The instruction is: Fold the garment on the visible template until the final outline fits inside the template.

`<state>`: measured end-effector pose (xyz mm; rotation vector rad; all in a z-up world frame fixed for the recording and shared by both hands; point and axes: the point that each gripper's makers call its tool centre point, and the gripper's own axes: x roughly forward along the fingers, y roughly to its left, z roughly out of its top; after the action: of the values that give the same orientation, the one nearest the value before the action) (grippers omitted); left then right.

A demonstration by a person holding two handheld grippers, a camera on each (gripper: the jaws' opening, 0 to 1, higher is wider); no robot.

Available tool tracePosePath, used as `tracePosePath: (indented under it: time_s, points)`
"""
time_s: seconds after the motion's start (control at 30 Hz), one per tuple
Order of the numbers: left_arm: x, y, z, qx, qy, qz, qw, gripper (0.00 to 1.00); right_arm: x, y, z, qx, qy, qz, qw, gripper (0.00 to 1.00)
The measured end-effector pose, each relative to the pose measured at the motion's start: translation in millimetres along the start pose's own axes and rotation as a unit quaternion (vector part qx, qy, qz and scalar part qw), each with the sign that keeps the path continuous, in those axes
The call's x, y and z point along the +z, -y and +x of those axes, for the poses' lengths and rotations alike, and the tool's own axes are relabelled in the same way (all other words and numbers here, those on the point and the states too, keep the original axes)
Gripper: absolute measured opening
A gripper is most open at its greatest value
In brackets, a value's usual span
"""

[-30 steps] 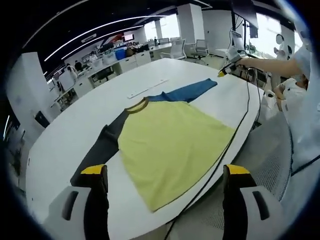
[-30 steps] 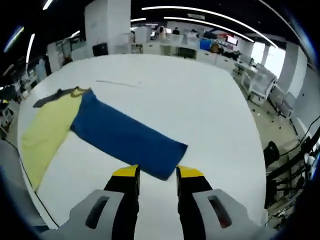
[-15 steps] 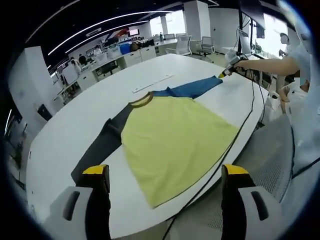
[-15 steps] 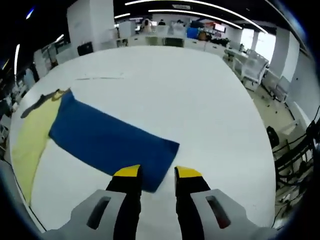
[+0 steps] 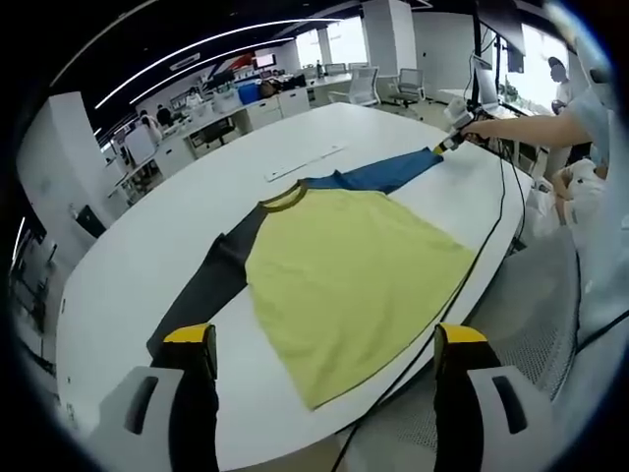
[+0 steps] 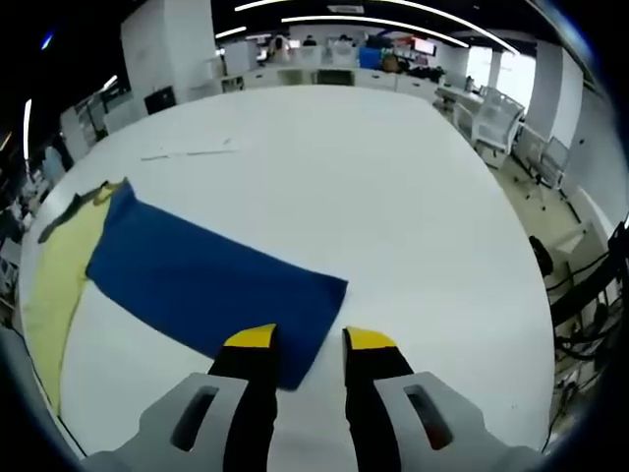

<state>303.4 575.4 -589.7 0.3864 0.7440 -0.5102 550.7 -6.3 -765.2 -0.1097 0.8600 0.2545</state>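
Garment [image 5: 344,265]: one, flat on white table [image 5: 147,265], ahead of both jaw pairs. Left gripper [image 5: 324,339] spread wide, holding nothing. Right gripper [image 6: 303,340] part-open, straddling blue sleeve [image 6: 206,290] cuff; grip uncertain.

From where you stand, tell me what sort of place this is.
Probably an open-plan office: a large white table holding the shirt, rows of desks behind it, office chairs and strip ceiling lights.

My left gripper [image 5: 319,344]: grey housing, black jaws, yellow tips.
My right gripper [image 6: 307,339]: same colours.
My sleeve [image 5: 600,113]: white, probably short.
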Motion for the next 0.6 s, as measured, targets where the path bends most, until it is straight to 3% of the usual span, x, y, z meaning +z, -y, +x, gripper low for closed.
tracePosePath:
  time_s: [0.1, 0.23, 0.3, 0.33, 0.6]
  points:
    - [3.8, -5.0, -3.3, 0.008, 0.004, 0.002, 1.0, 0.9, -2.9, 3.3, 3.3, -0.005, -0.004, -0.01, 0.9999, 0.26]
    - [3.8, -2.5, -5.1, 0.006, 0.004, 0.002, 1.0, 0.89, 1.2, 8.5, 6.9, -0.008, 0.005, 0.009, 0.9999, 0.24]
    - [2.2, -1.7, -5.3, 0.007, 0.002, 0.002, 1.0, 0.89, 1.6, 8.2, 7.3, -0.013, 0.005, -0.011, 0.9999, 0.22]
    - [1.2, -1.8, -5.5, 0.008, 0.001, 0.0, 1.0, 0.89, 2.6, 7.6, 8.1, -0.012, 0.005, -0.042, 0.999, 0.21]
    - [2.6, -3.3, -8.7, 0.013, 0.005, -0.001, 0.9999, 0.89, 1.9, 3.0, 5.9, -0.005, 0.006, -0.025, 0.9997, 0.19]
